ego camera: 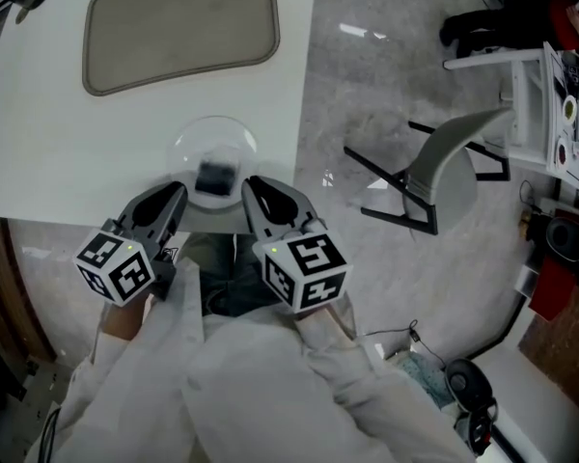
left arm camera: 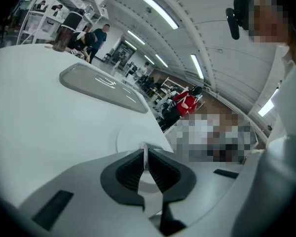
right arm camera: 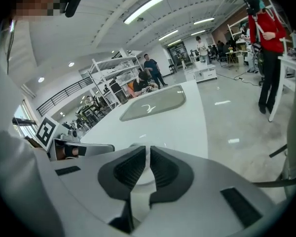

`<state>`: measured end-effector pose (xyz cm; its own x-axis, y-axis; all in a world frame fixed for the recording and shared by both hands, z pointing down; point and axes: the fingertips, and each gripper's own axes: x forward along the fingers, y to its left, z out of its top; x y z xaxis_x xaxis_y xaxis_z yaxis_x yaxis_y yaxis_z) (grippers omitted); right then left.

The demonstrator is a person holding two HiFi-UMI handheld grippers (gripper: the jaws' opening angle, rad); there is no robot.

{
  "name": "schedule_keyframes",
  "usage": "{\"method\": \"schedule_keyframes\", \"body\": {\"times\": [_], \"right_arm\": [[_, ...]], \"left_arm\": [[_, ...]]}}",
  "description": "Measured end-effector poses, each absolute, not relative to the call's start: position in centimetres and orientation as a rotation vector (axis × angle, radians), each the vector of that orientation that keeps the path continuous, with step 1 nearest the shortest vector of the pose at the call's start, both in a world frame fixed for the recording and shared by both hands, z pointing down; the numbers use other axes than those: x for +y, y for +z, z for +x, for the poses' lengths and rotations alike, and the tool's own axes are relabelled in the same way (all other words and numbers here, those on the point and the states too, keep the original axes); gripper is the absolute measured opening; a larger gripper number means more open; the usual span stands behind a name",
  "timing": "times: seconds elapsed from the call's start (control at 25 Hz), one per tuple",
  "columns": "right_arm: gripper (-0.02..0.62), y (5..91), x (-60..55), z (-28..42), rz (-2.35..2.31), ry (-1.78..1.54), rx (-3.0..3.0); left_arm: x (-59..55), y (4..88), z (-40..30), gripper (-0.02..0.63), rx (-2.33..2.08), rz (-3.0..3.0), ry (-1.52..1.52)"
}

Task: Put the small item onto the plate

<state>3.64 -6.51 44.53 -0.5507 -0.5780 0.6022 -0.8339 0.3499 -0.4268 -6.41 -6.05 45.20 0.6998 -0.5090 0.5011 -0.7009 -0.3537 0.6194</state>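
Observation:
A small dark item (ego camera: pixel 215 177) lies on a round pale plate (ego camera: pixel 215 141) near the front edge of the white table (ego camera: pixel 39 143). My left gripper (ego camera: pixel 179 193) sits just left of the plate and my right gripper (ego camera: pixel 253 185) just right of it, tips pointing inward toward the item without touching it. In the left gripper view the jaws (left arm camera: pixel 145 149) are pressed together with nothing between them, and the plate (left arm camera: pixel 130 138) shows beyond them. In the right gripper view the jaws (right arm camera: pixel 148 151) are likewise shut and hold nothing. The item is hidden in both gripper views.
A grey oval tray (ego camera: pixel 179 27) lies at the far side of the table. The table's right edge (ego camera: pixel 307 104) drops to a marble floor where a grey chair (ego camera: pixel 444 167) stands. White sleeves (ego camera: pixel 261 394) fill the foreground.

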Motion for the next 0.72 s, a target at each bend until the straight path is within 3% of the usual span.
{"method": "schedule_keyframes", "body": {"times": [0.2, 0.4, 0.56, 0.72], "right_arm": [[0.018, 45.6, -6.3, 4.5, 1.249, 1.044, -2.214], [0.025, 46.4, -6.3, 5.1, 1.253, 1.063, -2.185], [0.106, 47.1, -5.9, 4.8, 1.222, 1.181, -2.174], [0.120, 47.9, -5.6, 4.8, 1.228, 1.272, -2.146]], "left_arm": [[-6.3, 45.9, -7.4, 0.014, -0.978, 1.989, 0.294], [-6.3, 47.0, -8.2, 0.089, -1.000, 1.932, 0.308], [-6.3, 47.3, -8.2, 0.104, -1.002, 1.902, 0.307], [-6.4, 47.6, -8.1, 0.132, -0.993, 1.887, 0.320]]}}
